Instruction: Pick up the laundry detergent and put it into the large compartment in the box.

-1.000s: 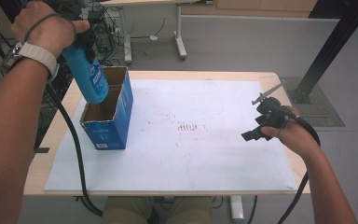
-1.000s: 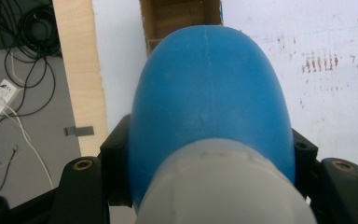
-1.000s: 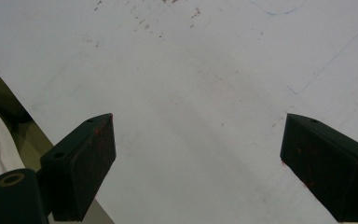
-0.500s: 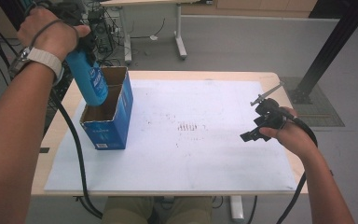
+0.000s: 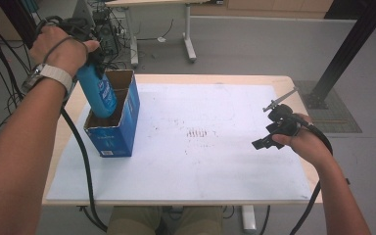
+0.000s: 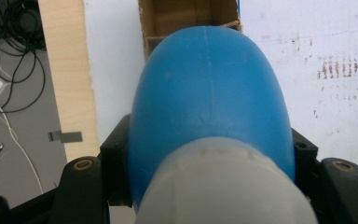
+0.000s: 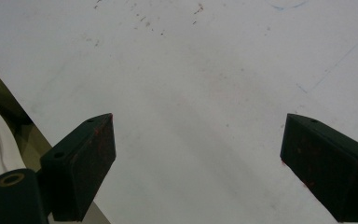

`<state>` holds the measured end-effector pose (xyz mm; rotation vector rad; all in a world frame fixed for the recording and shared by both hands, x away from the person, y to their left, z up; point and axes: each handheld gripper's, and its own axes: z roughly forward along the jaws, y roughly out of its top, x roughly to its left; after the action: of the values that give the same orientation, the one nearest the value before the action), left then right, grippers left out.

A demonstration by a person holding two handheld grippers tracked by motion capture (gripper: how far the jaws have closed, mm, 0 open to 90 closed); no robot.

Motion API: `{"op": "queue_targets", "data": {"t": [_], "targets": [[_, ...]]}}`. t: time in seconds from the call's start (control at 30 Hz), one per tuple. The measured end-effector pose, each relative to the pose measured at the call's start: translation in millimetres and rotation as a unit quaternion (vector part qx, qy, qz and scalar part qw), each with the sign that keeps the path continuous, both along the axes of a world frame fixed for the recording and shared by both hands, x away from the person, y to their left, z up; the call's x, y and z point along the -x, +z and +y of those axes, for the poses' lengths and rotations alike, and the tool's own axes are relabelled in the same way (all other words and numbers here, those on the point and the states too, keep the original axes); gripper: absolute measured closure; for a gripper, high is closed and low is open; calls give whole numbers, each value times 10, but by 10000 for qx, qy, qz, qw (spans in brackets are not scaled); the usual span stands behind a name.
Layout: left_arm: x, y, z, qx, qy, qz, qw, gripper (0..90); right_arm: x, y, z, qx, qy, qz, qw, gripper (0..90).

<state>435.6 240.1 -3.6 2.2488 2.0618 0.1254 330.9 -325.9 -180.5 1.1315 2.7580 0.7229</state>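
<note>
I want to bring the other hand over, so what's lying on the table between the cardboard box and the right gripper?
Nothing: the high view shows bare white table sheet, with faint reddish marks, between the cardboard box and the right gripper.

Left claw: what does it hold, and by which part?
The left claw is shut on the blue bottle, gripping its upper body just below the pale cap.

Even, soft indoor light with faint shadows; the close blue bottle (image 6: 209, 98) looks blurred, out of focus.

blue bottle (image 5: 97, 94) with pale cap, tilted, base dipping into open blue cardboard box (image 5: 121, 128) standing at table's left side.
</note>
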Motion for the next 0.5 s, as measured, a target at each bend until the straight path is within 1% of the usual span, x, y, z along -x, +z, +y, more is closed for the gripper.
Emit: {"op": "queue_targets", "data": {"t": [0.07,0.2,0.27,0.33,0.43,0.5], "targets": [[2,-37,-18,-18,-15,-30,10000,379,0,-5,-5,-1,-5,1,10000,103],[-17,-123,-21,0,-57,-11,10000,379,8,-18,-12,-27,-6,-8,10000,103],[-15,-171,-26,-2,-72,-37,10000,379,11,-28,-12,-30,-28,3,10000,103],[-19,-217,-33,-12,-72,-39,10000,379,12,-38,-17,-30,-12,-5,10000,103],[-26,-284,-63,-61,-138,-52,9999,379,17,-45,-21,-37,-19,5,10000,103],[-45,-339,-74,-65,-159,-13,9999,379,17,-47,-25,-33,-31,13,10000,103]]}}
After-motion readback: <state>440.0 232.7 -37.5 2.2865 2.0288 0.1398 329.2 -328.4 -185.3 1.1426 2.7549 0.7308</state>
